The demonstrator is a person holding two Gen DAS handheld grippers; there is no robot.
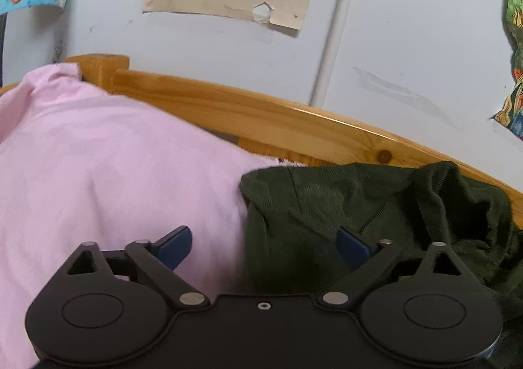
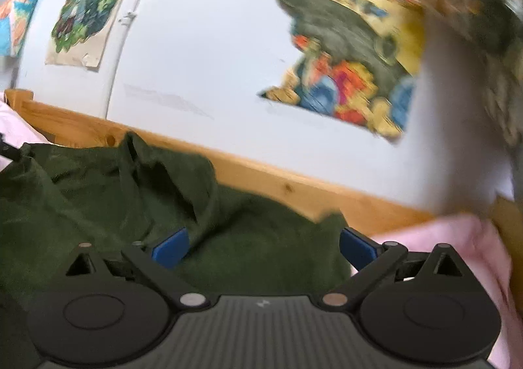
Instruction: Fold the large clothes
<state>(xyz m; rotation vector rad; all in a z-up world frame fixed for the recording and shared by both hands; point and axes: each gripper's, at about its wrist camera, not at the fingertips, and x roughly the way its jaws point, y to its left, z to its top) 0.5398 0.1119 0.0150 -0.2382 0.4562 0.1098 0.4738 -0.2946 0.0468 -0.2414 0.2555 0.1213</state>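
Left tongs [image 1: 264, 246] spread, empty | right tongs [image 2: 264, 248] spread, empty | green garment [image 2: 98, 192] against wooden rail [image 1: 261, 114]

Dark green knit garment [image 1: 376, 215]: right part cut off by frame edge. Colourful wall poster [image 2: 353, 52] motion-blurred, design unreadable. Fuzzy tan-and-dark object [image 2: 490, 42] at right edge: unidentifiable.

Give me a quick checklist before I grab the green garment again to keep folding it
1. Left gripper open and empty: ok.
2. Right gripper open and empty: ok.
3. Dark green garment lying flat: not ok, it is bunched and creased near the wooden bed rail.
4. Garment free of the pink bedding: ok, it lies on top, edge visible.
5. Zipper closed: cannot tell.
6. Sleeves located: cannot tell, folds hide them.
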